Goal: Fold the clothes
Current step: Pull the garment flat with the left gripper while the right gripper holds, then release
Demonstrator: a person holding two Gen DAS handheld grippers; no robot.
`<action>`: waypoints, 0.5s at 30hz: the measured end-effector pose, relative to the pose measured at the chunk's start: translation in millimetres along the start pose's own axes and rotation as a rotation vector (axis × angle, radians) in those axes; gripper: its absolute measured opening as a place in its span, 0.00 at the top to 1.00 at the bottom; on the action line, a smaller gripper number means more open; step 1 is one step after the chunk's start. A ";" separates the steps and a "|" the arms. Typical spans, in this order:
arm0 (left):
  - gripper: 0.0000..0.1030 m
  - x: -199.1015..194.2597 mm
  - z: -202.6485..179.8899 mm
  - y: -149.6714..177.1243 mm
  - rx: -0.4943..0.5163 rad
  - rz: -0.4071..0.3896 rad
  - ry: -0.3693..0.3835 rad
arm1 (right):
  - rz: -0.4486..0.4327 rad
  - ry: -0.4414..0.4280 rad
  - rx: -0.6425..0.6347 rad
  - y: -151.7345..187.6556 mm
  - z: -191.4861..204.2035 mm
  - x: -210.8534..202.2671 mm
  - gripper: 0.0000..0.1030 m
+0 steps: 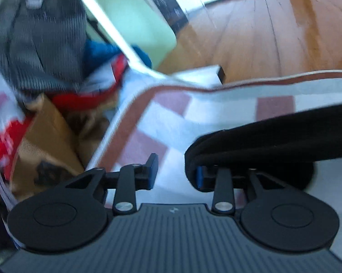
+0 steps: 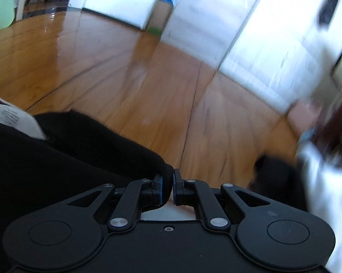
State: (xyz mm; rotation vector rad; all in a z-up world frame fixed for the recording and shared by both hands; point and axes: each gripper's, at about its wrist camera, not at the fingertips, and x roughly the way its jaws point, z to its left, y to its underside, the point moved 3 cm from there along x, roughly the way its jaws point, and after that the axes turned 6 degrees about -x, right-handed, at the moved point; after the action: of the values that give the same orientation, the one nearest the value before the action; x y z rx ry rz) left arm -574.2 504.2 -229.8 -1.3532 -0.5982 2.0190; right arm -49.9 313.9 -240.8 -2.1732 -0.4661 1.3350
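The garment was pinched in the closed right gripper to stay taut, while the left gripper, part-open, gripped nothing, cloth draped over one finger.

Left wrist view: sits just behind the left gripper, tilted down, close over a checked cloth; faces the cloth's far edge, a pile of clothes at its left corner and the wooden floor beyond.

Right wrist view: sits just behind the right gripper, tilted down, facing out over the wooden floor toward white cabinets.

Shared: the wooden floor and the black garment, near in both views.
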 end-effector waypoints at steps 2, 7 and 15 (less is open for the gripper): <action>0.64 -13.5 -4.9 11.9 0.015 0.063 0.063 | 0.077 -0.094 0.100 14.8 -7.5 -2.5 0.93; 0.58 -32.4 -23.4 51.0 0.131 0.260 0.114 | 0.280 -0.317 0.232 74.4 -13.9 -11.5 0.92; 0.54 -98.9 -54.3 65.3 0.196 0.334 0.459 | 0.114 -0.378 -0.070 66.6 -8.9 -69.3 0.59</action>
State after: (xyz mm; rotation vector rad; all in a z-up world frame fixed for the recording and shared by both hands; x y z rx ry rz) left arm -512.6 389.3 -229.9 -1.8019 0.0338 1.8527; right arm -72.3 220.7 -229.2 -2.0285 -0.5442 1.8300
